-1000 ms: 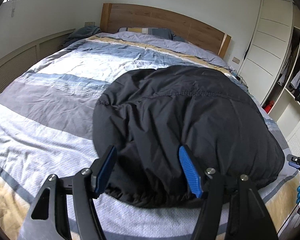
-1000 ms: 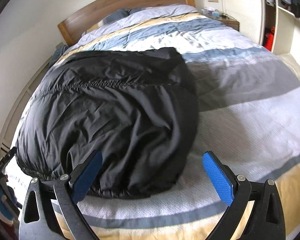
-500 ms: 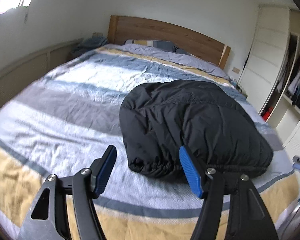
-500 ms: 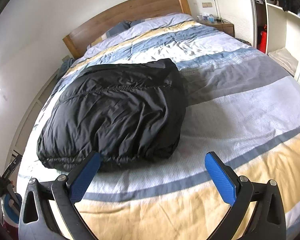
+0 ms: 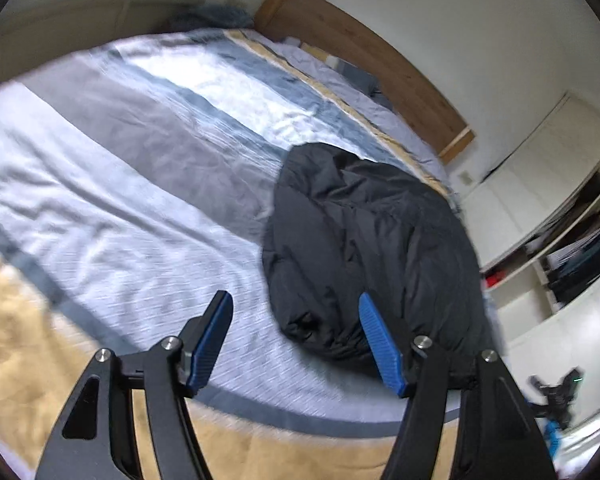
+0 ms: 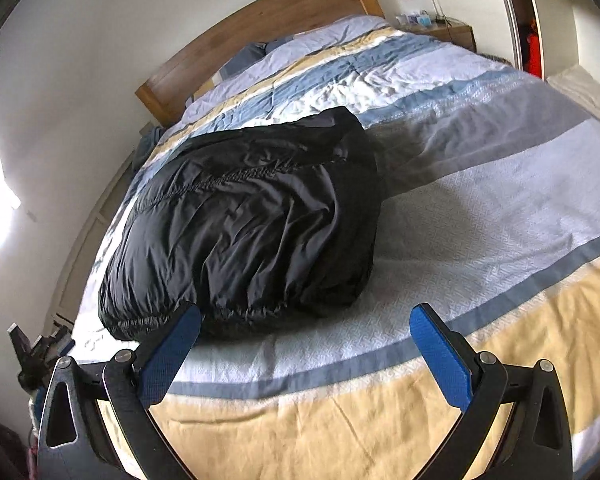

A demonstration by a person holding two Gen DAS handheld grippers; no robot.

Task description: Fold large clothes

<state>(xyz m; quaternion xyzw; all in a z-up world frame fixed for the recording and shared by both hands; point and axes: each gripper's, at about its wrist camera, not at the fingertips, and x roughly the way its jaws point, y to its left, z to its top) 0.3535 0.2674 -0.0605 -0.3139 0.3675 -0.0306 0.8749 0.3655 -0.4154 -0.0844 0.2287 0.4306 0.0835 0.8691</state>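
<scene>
I'm looking at a bed (image 6: 500, 208) under a striped bedspread (image 6: 480, 240) of white, grey, blue and yellow bands. A folded black padded jacket (image 6: 252, 232) lies directly on it, on the white and grey bands, well short of the wooden headboard (image 6: 260, 28). Pillows (image 6: 320, 36) lie right against that headboard, beyond the jacket.

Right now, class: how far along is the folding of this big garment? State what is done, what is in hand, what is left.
Done: the black jacket lies in a compact folded bundle on the striped bedspread. In hand: nothing; the left gripper and right gripper are open and clear of it. Left: perhaps only tidying or putting away.
</scene>
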